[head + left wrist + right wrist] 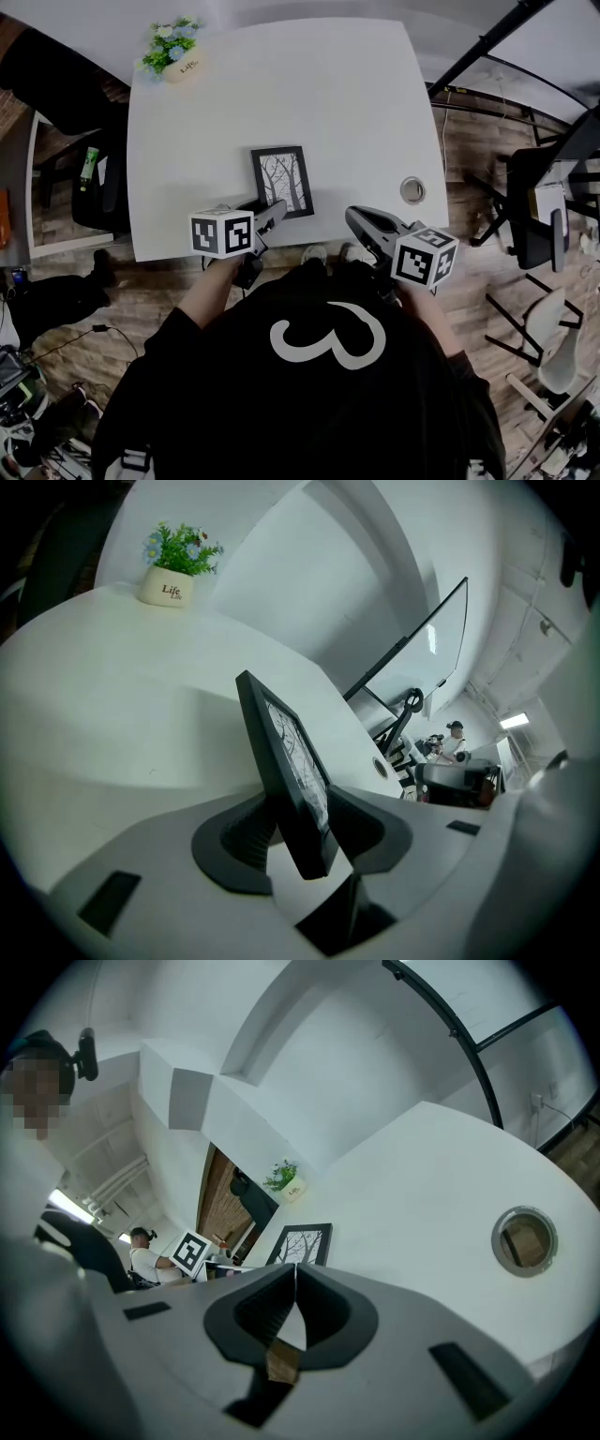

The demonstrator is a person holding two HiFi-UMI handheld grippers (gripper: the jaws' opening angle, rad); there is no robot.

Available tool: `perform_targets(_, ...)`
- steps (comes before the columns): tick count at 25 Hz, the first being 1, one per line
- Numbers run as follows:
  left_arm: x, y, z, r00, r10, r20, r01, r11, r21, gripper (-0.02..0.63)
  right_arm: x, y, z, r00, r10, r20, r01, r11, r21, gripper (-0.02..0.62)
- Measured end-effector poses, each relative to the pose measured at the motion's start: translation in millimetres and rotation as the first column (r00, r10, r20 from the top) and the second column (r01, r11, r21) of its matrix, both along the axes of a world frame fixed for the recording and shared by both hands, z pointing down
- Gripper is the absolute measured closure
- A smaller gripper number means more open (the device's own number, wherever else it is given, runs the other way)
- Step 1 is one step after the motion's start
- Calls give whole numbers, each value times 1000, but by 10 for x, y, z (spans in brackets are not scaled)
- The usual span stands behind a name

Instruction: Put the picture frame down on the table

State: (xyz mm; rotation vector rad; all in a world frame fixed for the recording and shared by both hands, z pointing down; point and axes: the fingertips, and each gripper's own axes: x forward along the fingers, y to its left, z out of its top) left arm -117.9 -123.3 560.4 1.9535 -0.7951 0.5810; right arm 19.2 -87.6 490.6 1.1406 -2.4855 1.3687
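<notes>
The picture frame is black-edged with a print of bare trees, and it shows face up near the front edge of the white table. My left gripper is shut on the frame's near left corner. In the left gripper view the frame runs edge-on between the two dark pads, clamped in that gripper. Whether the frame rests on the tabletop I cannot tell. My right gripper hovers at the table's front edge to the right of the frame, shut and empty. From it the frame lies ahead.
A small potted plant stands at the far left corner of the table. A round cable hole sits near the right edge. Chairs stand on the wood floor to the right, and a black chair stands left.
</notes>
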Motion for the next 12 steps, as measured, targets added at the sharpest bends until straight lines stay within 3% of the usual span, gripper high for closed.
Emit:
perform_targets(8, 30, 20, 6, 1000, -1, 3, 1, 1000, 16, 434, -5, 83, 43, 1000, 2, 5, -2, 1000, -11, 571)
perform_targets(12, 5, 11, 17, 999, -2, 45, 1, 1000, 30, 418, 9, 104, 49, 1000, 10, 27, -9, 1000, -22, 571)
